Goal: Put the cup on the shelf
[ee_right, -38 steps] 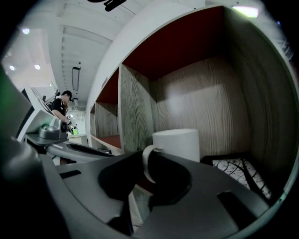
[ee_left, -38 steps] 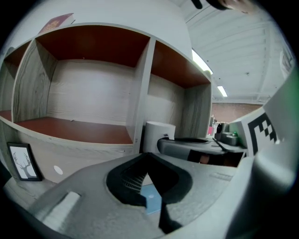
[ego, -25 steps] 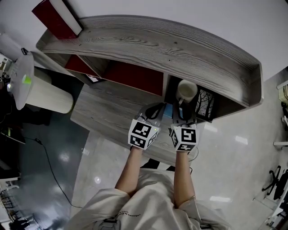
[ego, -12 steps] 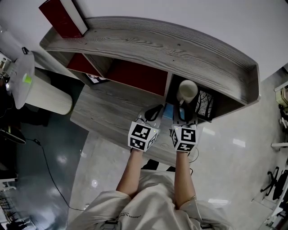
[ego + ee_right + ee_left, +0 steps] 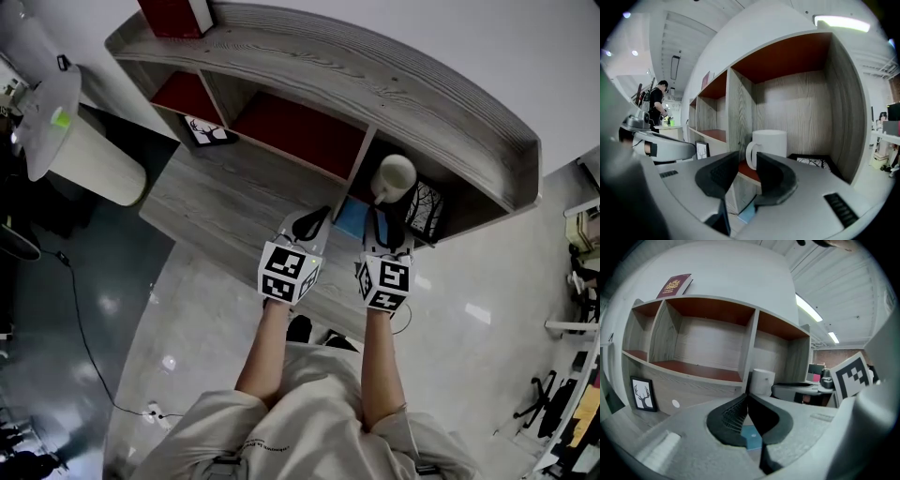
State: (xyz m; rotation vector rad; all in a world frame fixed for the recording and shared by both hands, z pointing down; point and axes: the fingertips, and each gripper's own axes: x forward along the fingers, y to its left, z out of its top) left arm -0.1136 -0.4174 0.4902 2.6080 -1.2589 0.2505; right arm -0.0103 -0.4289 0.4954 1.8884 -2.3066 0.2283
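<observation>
The white cup (image 5: 394,175) stands upright on the red floor of the shelf's (image 5: 450,103) right compartment. In the right gripper view the cup (image 5: 768,149) sits just beyond the jaw tips, handle turned toward me. My right gripper (image 5: 382,217) (image 5: 747,160) is opening and holds nothing; its pads are apart from the cup. My left gripper (image 5: 314,217) (image 5: 747,398) hovers over the desk beside it, jaws shut on nothing. From the left gripper view, the cup (image 5: 762,381) shows past the compartment's dividing wall.
A black-framed picture (image 5: 424,211) (image 5: 813,161) lies in the cup's compartment, to its right. A framed deer print (image 5: 208,129) (image 5: 643,393) leans on the desk (image 5: 216,211) under the shelf. A red book (image 5: 173,14) sits on top. A blue item (image 5: 352,217) lies between the grippers.
The head view has tilted, so more of the shelf's openings show. The cup stays in the same compartment. Both grippers sit slightly back from the shelf.
</observation>
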